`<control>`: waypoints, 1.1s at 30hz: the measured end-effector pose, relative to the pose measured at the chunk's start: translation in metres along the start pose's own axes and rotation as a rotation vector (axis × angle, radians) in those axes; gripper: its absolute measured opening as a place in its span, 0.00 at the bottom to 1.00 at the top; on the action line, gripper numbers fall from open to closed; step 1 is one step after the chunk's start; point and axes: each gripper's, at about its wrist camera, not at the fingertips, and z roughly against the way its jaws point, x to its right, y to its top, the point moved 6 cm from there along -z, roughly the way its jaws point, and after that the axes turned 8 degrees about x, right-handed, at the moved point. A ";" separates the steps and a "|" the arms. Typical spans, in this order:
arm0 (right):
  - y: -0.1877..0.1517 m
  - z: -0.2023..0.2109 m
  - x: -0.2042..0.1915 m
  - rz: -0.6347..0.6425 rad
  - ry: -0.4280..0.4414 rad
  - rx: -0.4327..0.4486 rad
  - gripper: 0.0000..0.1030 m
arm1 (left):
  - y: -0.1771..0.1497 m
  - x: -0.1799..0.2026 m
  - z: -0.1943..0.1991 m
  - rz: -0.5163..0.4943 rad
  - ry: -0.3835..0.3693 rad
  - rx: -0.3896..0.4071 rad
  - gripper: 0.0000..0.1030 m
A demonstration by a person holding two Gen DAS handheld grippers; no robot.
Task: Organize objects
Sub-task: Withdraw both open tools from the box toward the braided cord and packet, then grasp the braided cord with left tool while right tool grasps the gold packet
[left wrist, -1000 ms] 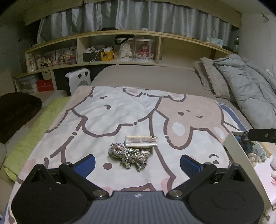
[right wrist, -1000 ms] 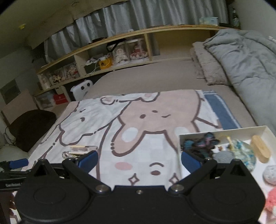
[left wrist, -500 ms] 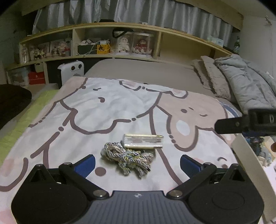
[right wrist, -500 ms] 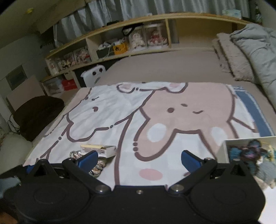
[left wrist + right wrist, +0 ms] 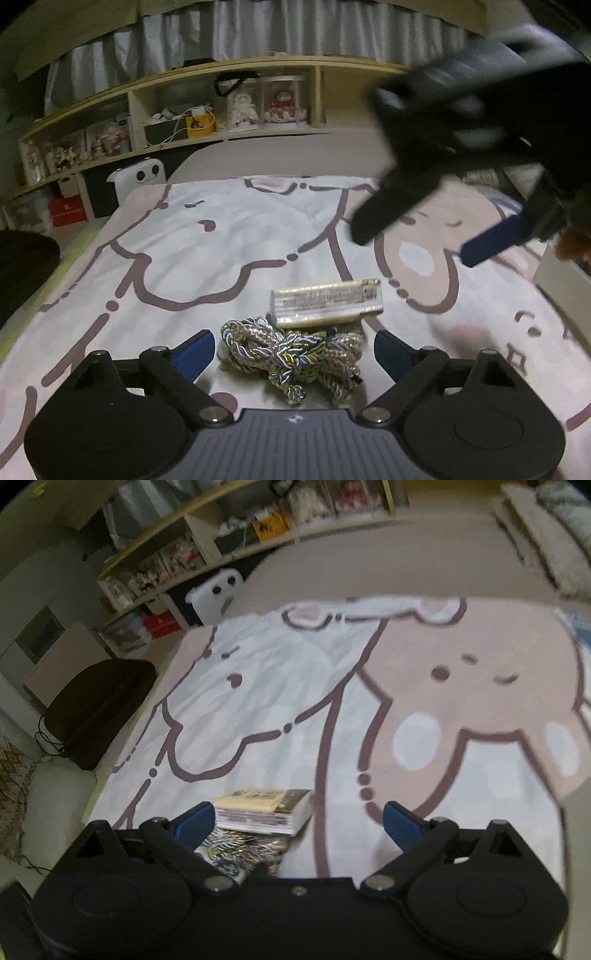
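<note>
The bundle of braided cord (image 5: 291, 354) lay on the cartoon-print blanket (image 5: 221, 258), squarely between the spread jaws of the left gripper (image 5: 294, 349), with the small flat box (image 5: 327, 302) touching its far side, just past the fingertips. Those jaws were closing, yet neither pad pressed the cord. The right gripper (image 5: 298, 821) hung above, jaws wide but also narrowing, empty; the box sat by its left fingertip and the cord lay beneath that finger. This looked like the pick-up step, each gripper taking one item. Next, the left should sink and pinch the cord's thickest part; the right needed to centre on the box without clashing.
</note>
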 end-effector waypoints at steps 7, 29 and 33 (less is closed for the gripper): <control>-0.002 -0.032 -0.013 -0.012 0.009 -0.061 0.94 | -0.009 0.001 -0.014 -0.046 -0.014 -0.011 0.85; -0.007 -0.074 -0.037 0.144 -0.030 -0.151 0.77 | -0.009 0.000 -0.015 0.023 -0.068 -0.022 0.74; -0.004 -0.059 -0.034 0.149 -0.003 -0.111 0.77 | -0.007 0.000 -0.013 0.030 -0.082 -0.028 0.72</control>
